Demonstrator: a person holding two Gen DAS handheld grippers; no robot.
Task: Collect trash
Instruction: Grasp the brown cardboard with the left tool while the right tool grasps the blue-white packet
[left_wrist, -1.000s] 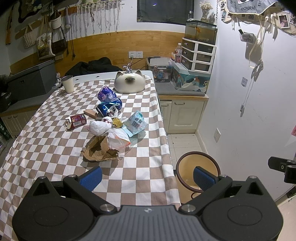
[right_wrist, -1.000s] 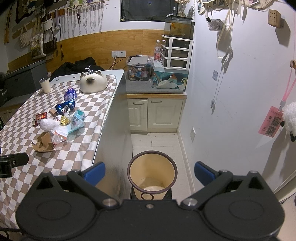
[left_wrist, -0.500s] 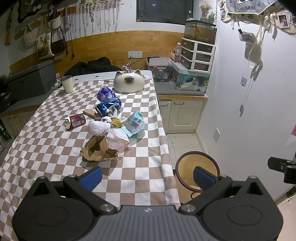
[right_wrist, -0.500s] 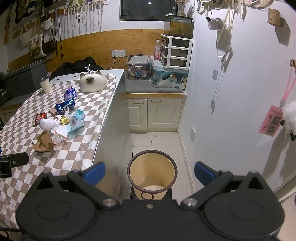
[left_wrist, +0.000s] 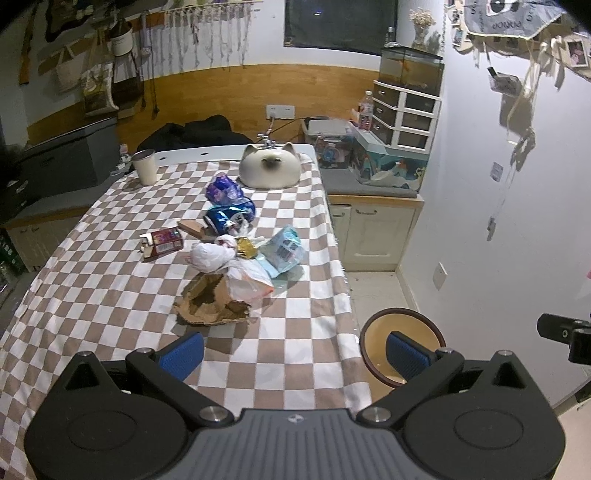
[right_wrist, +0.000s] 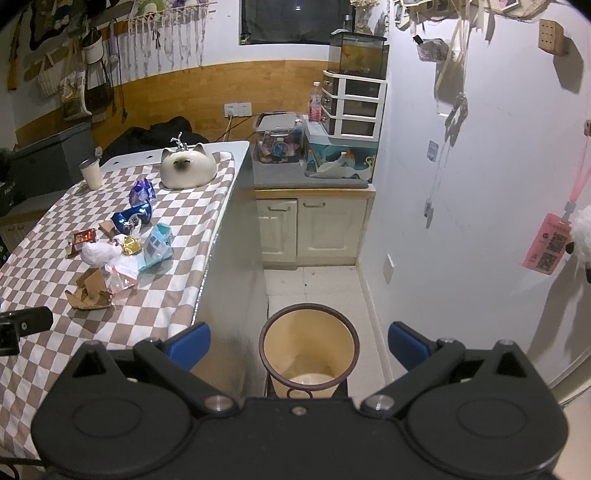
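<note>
Trash lies in a loose pile on the checkered table (left_wrist: 110, 295): torn brown cardboard (left_wrist: 212, 301), a clear plastic bag (left_wrist: 247, 280), a white crumpled bag (left_wrist: 208, 254), a light blue packet (left_wrist: 284, 251), a gold wrapper (left_wrist: 245, 248), a blue foil bag (left_wrist: 229, 216), a purple wrapper (left_wrist: 221, 190) and a red box (left_wrist: 164, 240). My left gripper (left_wrist: 295, 354) hovers open above the table's near right part, short of the cardboard. My right gripper (right_wrist: 297, 343) hangs open over the floor above the yellow trash bin (right_wrist: 308, 345), which also shows beside the table (left_wrist: 402, 328).
A white cat-shaped ceramic bowl (left_wrist: 269, 168) and a cup (left_wrist: 144, 166) stand at the table's far end. A low cabinet (right_wrist: 314, 225) with storage boxes fills the corner behind the bin. The white wall (right_wrist: 480, 203) runs along the right.
</note>
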